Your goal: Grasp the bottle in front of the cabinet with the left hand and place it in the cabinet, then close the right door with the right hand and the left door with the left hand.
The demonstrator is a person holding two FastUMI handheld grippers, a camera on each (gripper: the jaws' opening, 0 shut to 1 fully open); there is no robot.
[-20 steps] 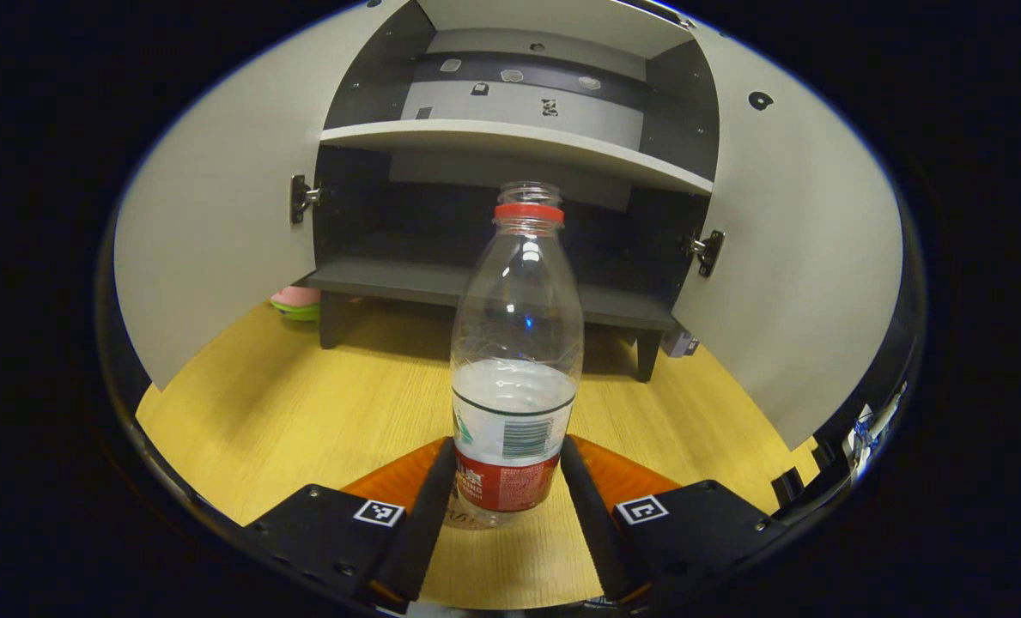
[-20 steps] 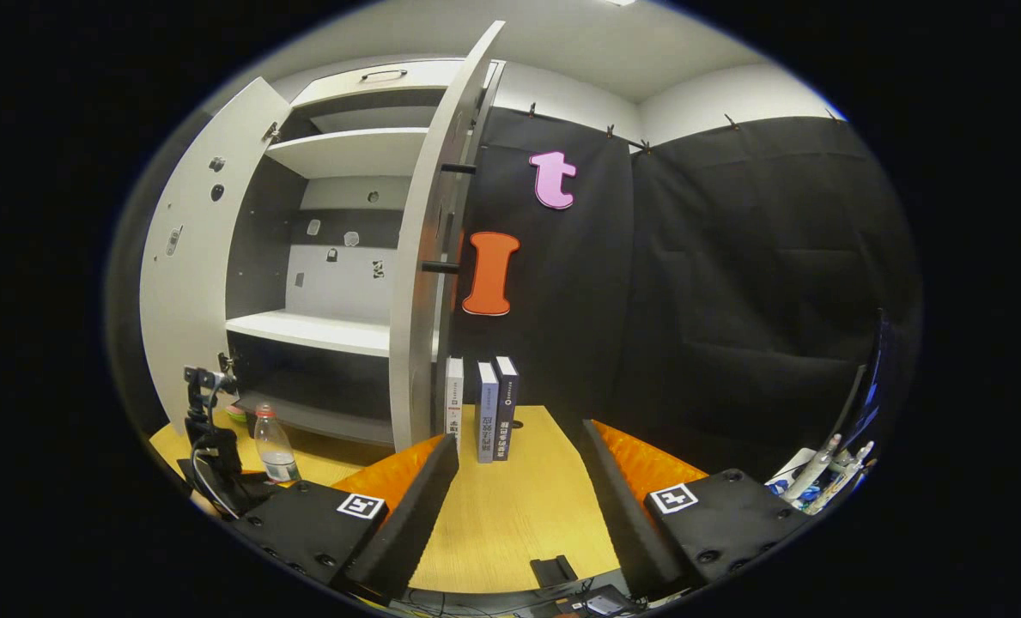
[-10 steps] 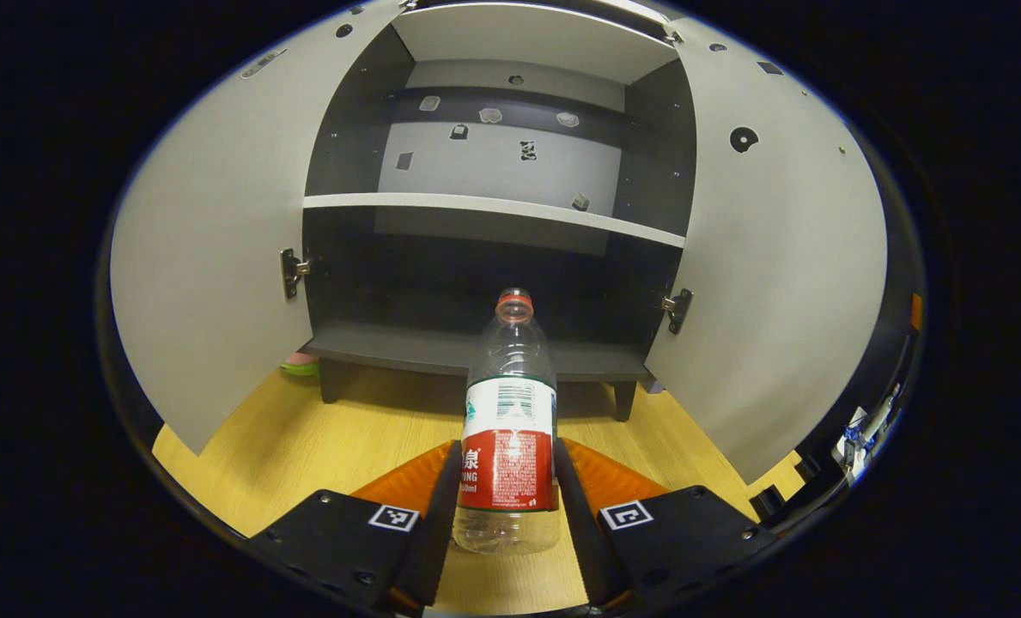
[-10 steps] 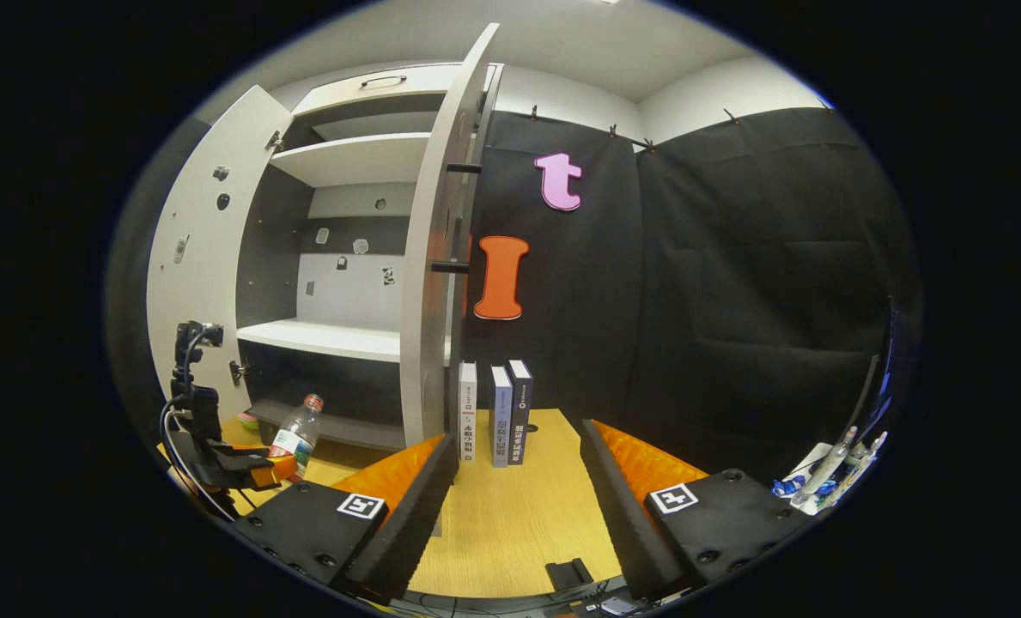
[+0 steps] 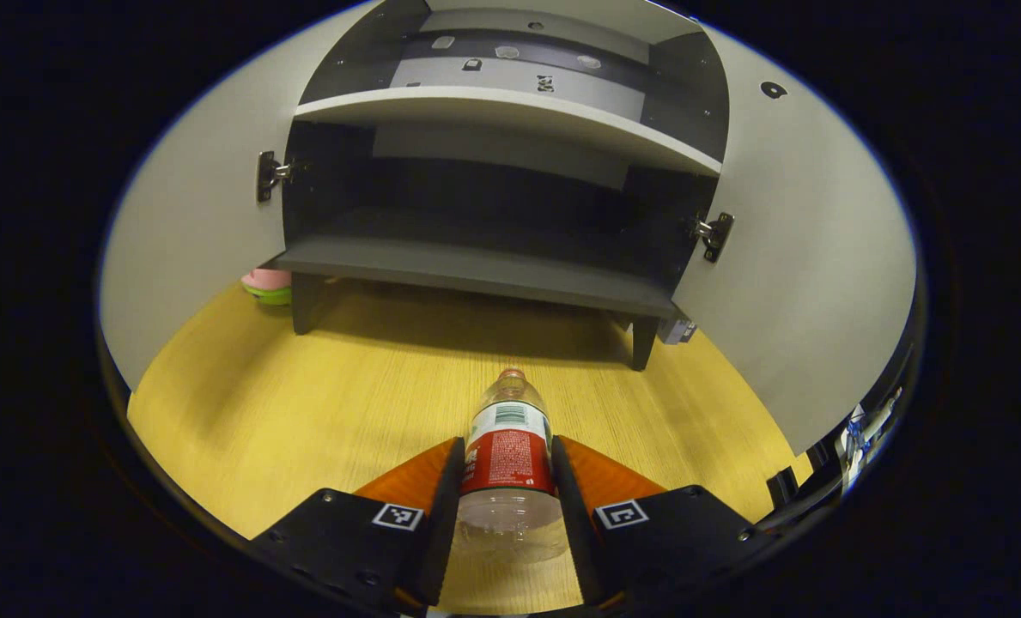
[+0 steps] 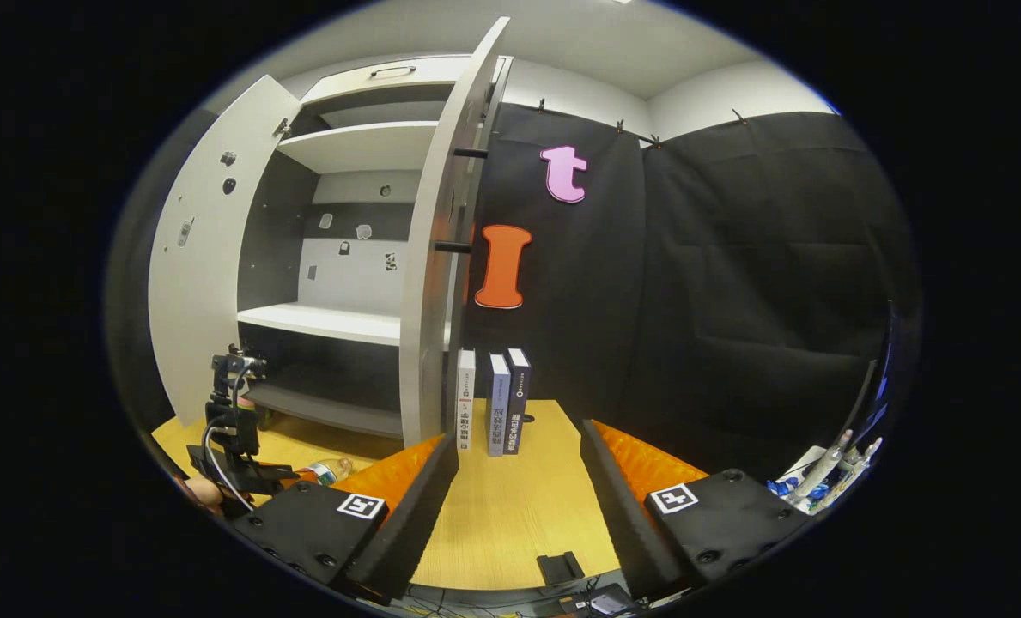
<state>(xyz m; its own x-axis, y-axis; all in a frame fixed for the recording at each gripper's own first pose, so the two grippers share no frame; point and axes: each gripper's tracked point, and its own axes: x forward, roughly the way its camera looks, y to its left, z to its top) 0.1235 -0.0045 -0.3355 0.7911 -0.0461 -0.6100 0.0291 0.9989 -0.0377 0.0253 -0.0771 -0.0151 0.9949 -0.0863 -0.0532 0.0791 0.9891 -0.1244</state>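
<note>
In the left gripper view the left gripper (image 5: 508, 481) pinches the bottle (image 5: 508, 455), a finger pressed on each side of its red label; the clear bottle points straight ahead, away from the camera, its open neck towards the cabinet (image 5: 510, 163) and its base nearest the lens. Below it lies the yellow wooden table (image 5: 304, 403). Ahead of the fingertips and above them stands the cabinet on short legs, its dark lower shelf (image 5: 476, 270) well apart from the bottle's neck, with a white shelf (image 5: 510, 116) higher up. The left door (image 5: 184, 249) swings open to the left of the claw, the right door (image 5: 811, 275) to its right. A pink and green thing (image 5: 265, 285) sits beside the cabinet's left leg; what it is cannot be told. In the right gripper view the right gripper (image 6: 519, 489) is spread wide with nothing between its fingers, over the table; three books (image 6: 493, 399) stand ahead of it, just beside the open right door.
</note>
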